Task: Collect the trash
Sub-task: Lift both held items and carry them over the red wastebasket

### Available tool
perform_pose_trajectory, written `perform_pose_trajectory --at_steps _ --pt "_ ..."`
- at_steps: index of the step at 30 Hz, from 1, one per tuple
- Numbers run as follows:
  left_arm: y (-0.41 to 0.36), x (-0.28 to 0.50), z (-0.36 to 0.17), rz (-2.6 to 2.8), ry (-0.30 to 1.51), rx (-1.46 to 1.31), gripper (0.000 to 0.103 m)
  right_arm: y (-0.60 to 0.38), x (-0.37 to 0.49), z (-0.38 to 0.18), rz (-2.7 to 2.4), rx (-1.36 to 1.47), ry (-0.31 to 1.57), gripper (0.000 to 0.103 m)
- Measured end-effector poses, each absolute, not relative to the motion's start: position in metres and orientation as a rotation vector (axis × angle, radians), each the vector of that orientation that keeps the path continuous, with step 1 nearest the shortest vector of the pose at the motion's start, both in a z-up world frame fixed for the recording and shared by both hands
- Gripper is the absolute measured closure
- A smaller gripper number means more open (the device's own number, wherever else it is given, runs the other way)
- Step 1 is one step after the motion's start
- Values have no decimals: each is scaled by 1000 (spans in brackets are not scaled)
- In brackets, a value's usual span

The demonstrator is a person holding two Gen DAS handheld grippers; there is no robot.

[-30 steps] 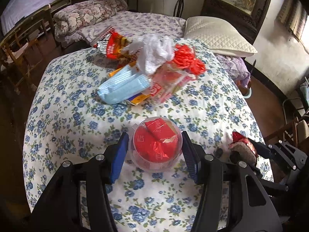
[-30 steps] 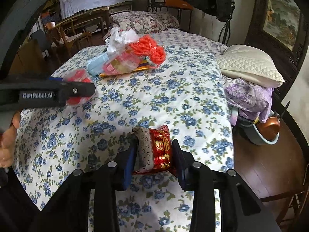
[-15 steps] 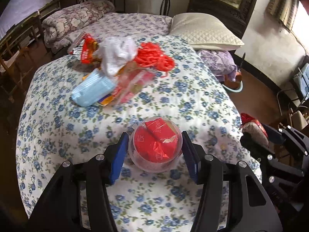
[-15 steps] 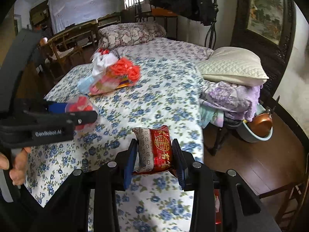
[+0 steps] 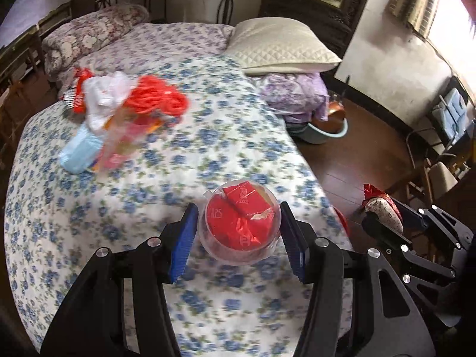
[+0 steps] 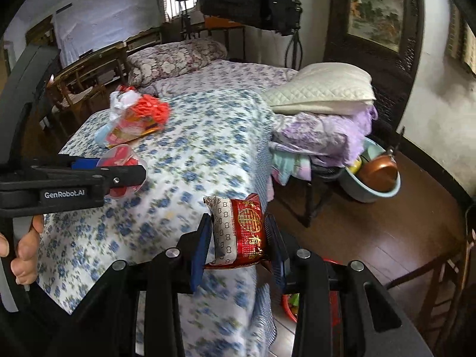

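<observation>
My left gripper (image 5: 239,232) is shut on a clear plastic cup (image 5: 241,227) stuffed with red wrappers, held above the flowered bedspread (image 5: 148,208) near its right edge. The cup also shows in the right wrist view (image 6: 122,163). My right gripper (image 6: 238,235) is shut on a red and white snack packet (image 6: 238,232), held over the bed's corner; it shows at the right of the left wrist view (image 5: 382,208). A pile of trash (image 5: 119,119) with a red mesh, white bag and blue pack lies further up the bed (image 6: 134,116).
A red bin (image 6: 297,306) partly shows on the floor under my right gripper. A blue basin with a copper pot (image 6: 374,178) stands on the wooden floor by a stool with folded bedding (image 6: 321,131). A white pillow (image 5: 282,47) lies beyond.
Both grippers have moved right and back from the trash pile toward the bed's right edge, each still holding its item. The floor and red bin have come into view.
</observation>
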State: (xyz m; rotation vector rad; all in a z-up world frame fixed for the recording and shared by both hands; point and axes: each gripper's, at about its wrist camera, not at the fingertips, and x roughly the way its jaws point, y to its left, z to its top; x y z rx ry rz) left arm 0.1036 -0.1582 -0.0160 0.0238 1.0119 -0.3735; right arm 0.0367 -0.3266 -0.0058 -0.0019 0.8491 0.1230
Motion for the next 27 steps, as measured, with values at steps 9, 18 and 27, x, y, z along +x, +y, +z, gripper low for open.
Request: perform_pose_trajectory --at_steps 9,18,27 --pt "-217 93 -17 -478 1013 50 48 -390 15 -24 24 121 847 67" --pt "-308 80 -39 -620 1073 112 48 -455 -4 -80 -99 212 904 67" --pt "-387 81 -92 -655 1158 250 48 -502 -7 -150 -164 301 996 67"
